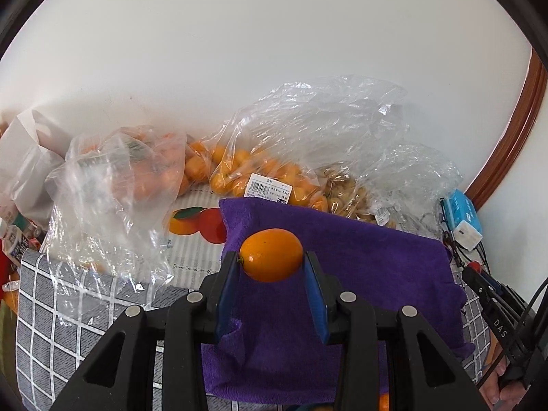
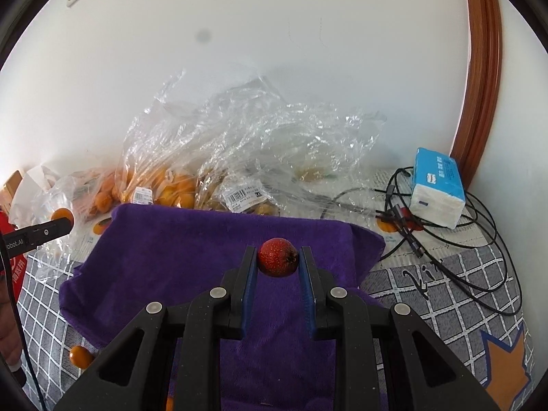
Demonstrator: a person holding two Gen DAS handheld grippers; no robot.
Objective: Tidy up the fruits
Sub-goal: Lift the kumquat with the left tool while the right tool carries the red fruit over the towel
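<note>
My left gripper [image 1: 271, 259] is shut on an orange kumquat [image 1: 270, 254], held above a purple towel [image 1: 370, 267]. In the right wrist view the right gripper [image 2: 278, 257] is shut on a small red speckled fruit [image 2: 277, 257] over the same purple towel [image 2: 178, 250]. The left gripper's tip with the orange kumquat [image 2: 63, 215] shows at the left edge of that view. In the left wrist view, the right gripper's tip with the red fruit [image 1: 474, 266] shows at the right. A loose kumquat [image 2: 80, 356] lies on the grid cloth beside the towel's near left corner.
Clear plastic bags of kumquats [image 1: 239, 171] and brown nuts [image 1: 346, 191] lie behind the towel against the white wall. A blue tissue pack [image 2: 436, 186] and tangled black cables [image 2: 455, 236] sit at the right. Bottles [image 1: 13, 239] stand at the far left. A person's hand [image 1: 496, 383] holds the right gripper.
</note>
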